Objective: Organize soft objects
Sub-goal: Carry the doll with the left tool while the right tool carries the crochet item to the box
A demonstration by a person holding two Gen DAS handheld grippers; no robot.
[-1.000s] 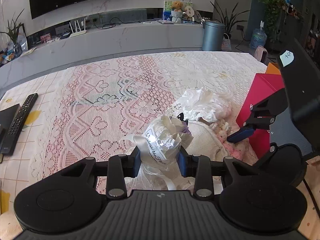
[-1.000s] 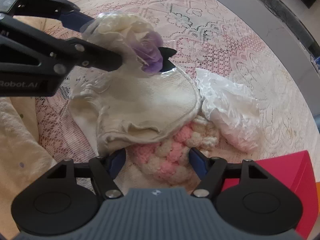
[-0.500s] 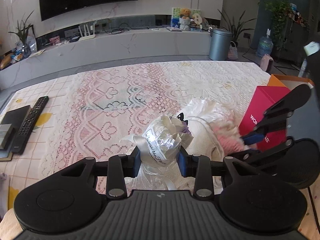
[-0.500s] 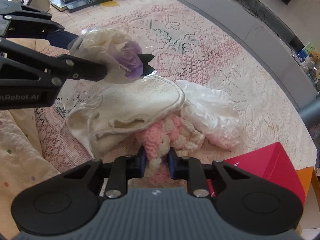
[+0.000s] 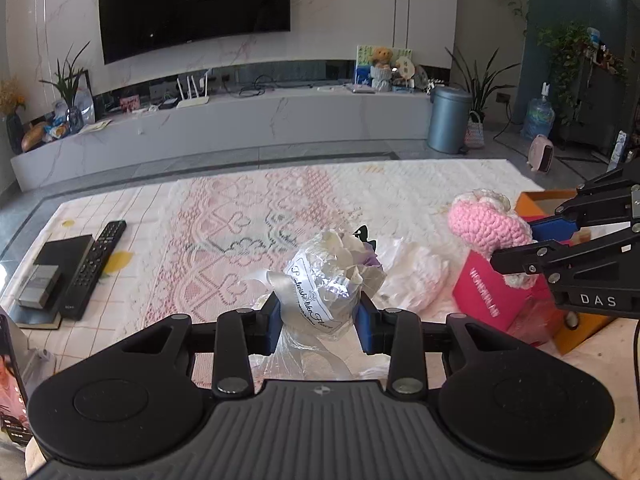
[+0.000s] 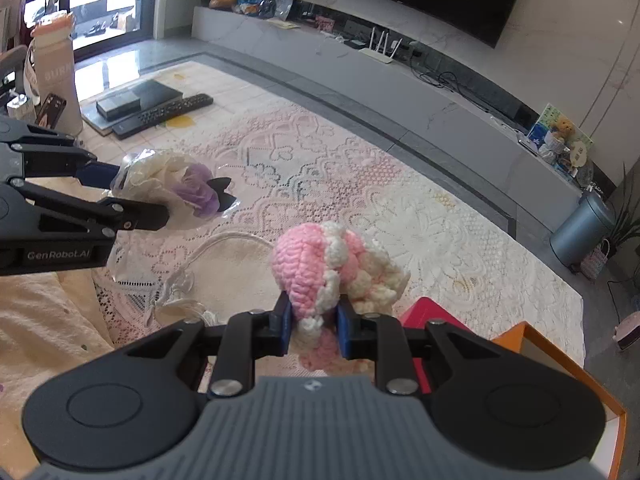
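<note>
Crochet piece (image 6: pixel 320 268) above orange box (image 6: pixel 560 344)

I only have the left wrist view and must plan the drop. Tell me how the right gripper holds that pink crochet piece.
Observer: The right gripper has its jaws shut on the pink crochet piece near its lower end; a pink tail hangs beneath them.
Operator: Report what lies on the table under it.
Observer: A cream cloth with a corded edge lies spread on the lace, just left of the crochet.
</note>
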